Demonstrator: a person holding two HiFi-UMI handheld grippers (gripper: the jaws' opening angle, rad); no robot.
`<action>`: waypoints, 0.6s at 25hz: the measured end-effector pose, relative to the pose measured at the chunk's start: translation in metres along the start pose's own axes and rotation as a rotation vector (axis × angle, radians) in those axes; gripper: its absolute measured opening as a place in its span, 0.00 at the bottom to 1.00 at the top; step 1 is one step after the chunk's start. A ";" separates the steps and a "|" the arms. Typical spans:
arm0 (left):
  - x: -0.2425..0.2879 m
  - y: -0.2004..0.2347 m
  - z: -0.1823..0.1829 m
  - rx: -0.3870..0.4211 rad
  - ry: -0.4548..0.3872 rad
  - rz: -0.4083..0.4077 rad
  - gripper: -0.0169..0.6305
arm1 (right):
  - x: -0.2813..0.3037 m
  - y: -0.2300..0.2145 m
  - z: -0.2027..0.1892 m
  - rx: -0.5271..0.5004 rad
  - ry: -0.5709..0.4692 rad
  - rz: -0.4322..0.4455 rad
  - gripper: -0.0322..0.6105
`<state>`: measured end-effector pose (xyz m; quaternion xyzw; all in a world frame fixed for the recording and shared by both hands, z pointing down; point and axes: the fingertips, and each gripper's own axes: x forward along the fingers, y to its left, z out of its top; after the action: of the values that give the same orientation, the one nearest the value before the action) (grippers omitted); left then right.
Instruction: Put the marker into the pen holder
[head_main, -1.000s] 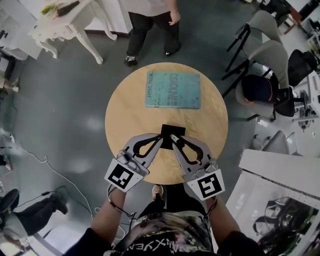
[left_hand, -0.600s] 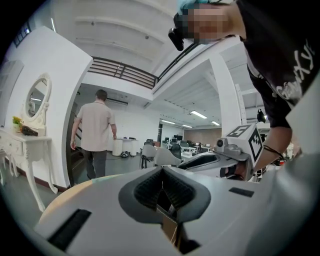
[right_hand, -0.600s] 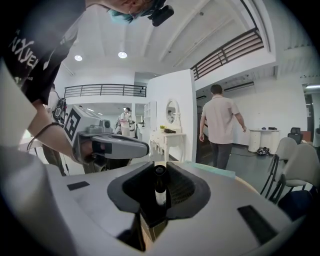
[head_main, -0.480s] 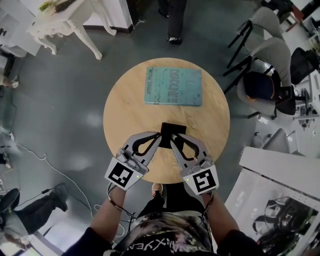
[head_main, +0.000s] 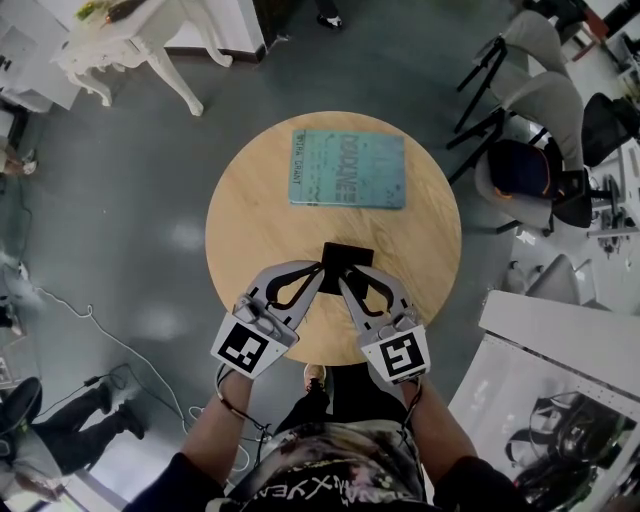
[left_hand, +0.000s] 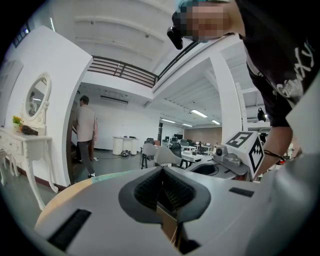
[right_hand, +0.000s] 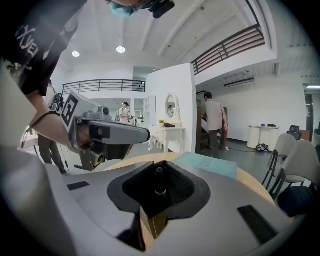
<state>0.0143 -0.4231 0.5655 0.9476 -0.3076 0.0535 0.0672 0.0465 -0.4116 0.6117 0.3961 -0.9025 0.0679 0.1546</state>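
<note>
Right gripper is clamped on the marker, tip right at the black pen holder mid-frame. Left gripper has its jaws pinched nearly together at the holder's left edge. The lettering on the teal book is too blurry to read.

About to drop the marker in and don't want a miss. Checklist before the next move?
1. marker clamped in right tongs: ok, roughly upright.
2. holder standing on table: ok.
3. marker over holder mouth: cannot tell; tong tips overlap its near edge in head view.
4. left tongs gripping holder: cannot tell; tips at its left edge.
5. book apart from holder: ok, far side.
</note>
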 end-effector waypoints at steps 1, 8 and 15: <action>0.000 0.000 0.000 0.000 0.001 0.000 0.05 | 0.000 0.000 -0.001 -0.001 -0.002 -0.001 0.17; -0.002 -0.002 -0.003 -0.003 0.010 -0.003 0.05 | 0.002 0.001 -0.001 -0.011 -0.011 -0.009 0.17; -0.003 -0.003 -0.002 -0.005 0.005 -0.005 0.05 | 0.002 0.000 -0.001 -0.021 -0.017 -0.021 0.17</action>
<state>0.0137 -0.4192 0.5668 0.9481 -0.3051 0.0552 0.0704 0.0454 -0.4123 0.6131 0.4046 -0.9003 0.0535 0.1517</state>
